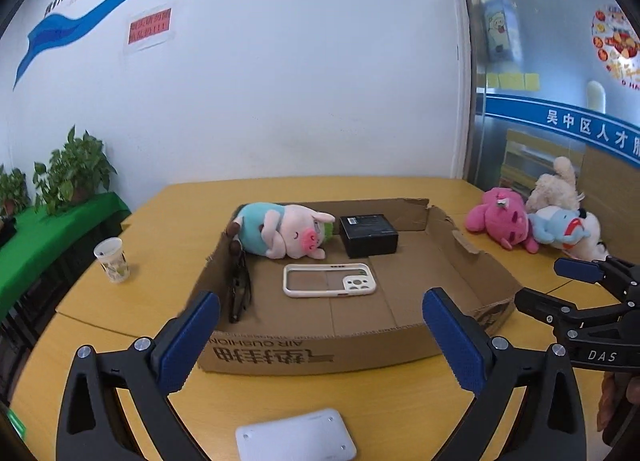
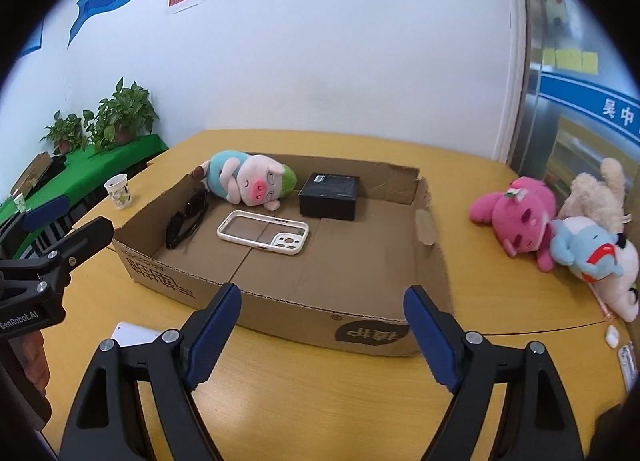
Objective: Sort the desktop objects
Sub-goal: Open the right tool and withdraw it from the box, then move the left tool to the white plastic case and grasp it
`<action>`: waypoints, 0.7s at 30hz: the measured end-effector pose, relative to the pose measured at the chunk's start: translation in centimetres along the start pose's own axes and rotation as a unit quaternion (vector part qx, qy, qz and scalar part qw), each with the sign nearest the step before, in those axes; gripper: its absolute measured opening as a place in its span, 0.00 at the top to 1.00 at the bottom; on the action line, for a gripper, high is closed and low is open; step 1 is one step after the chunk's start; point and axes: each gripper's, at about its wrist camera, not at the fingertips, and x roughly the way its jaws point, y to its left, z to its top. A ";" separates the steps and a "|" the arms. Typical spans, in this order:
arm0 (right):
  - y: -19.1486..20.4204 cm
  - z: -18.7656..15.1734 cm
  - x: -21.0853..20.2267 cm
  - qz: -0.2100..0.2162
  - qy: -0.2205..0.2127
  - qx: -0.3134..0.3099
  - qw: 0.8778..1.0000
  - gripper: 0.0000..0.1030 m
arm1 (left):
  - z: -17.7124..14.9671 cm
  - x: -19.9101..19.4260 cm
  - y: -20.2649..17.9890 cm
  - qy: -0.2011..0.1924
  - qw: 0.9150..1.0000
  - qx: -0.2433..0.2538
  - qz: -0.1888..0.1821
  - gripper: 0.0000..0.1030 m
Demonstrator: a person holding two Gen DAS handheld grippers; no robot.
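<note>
A shallow cardboard box (image 1: 304,353) (image 2: 280,313) sits on the yellow table. Inside it lie a pig plush (image 1: 280,231) (image 2: 252,181), a black box (image 1: 370,235) (image 2: 330,195), a white phone case (image 1: 330,280) (image 2: 264,231) and black sunglasses (image 1: 239,289) (image 2: 188,221). My left gripper (image 1: 320,345) is open and empty in front of the box's near wall. My right gripper (image 2: 322,335) is open and empty, also before the box. The right gripper also shows in the left wrist view (image 1: 552,287), and the left gripper in the right wrist view (image 2: 68,221).
A pink plush (image 1: 502,219) (image 2: 516,217), a blue plush (image 1: 560,227) (image 2: 584,249) and a beige plush (image 2: 596,193) lie right of the box. A paper cup (image 1: 112,259) (image 2: 119,189) stands left. A white flat device (image 1: 296,437) (image 2: 132,335) lies near the front. Small white items (image 2: 612,335) lie at right.
</note>
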 end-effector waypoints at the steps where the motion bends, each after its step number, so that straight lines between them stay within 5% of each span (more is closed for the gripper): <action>1: 0.0 -0.2 -0.2 -0.003 -0.001 -0.002 1.000 0.19 | -0.3 -0.2 0.3 0.004 1.000 -0.005 0.003 0.00; 8: 0.5 -1.1 0.2 0.035 0.017 0.016 0.999 0.19 | -2.7 -1.6 3.3 0.005 0.996 -0.025 0.082 0.00; 12: 2.7 -1.5 1.8 0.068 0.046 0.005 0.997 0.19 | -4.2 -1.5 5.2 0.036 0.997 -0.036 0.053 0.00; 16: 5.8 -2.4 4.4 0.144 0.095 -0.016 0.985 0.19 | -6.3 -0.1 7.3 0.088 0.994 -0.064 0.020 0.00; 21: 10.1 -4.3 9.2 0.264 0.189 -0.050 0.945 0.19 | -9.2 3.2 9.9 0.168 0.977 -0.125 -0.044 0.01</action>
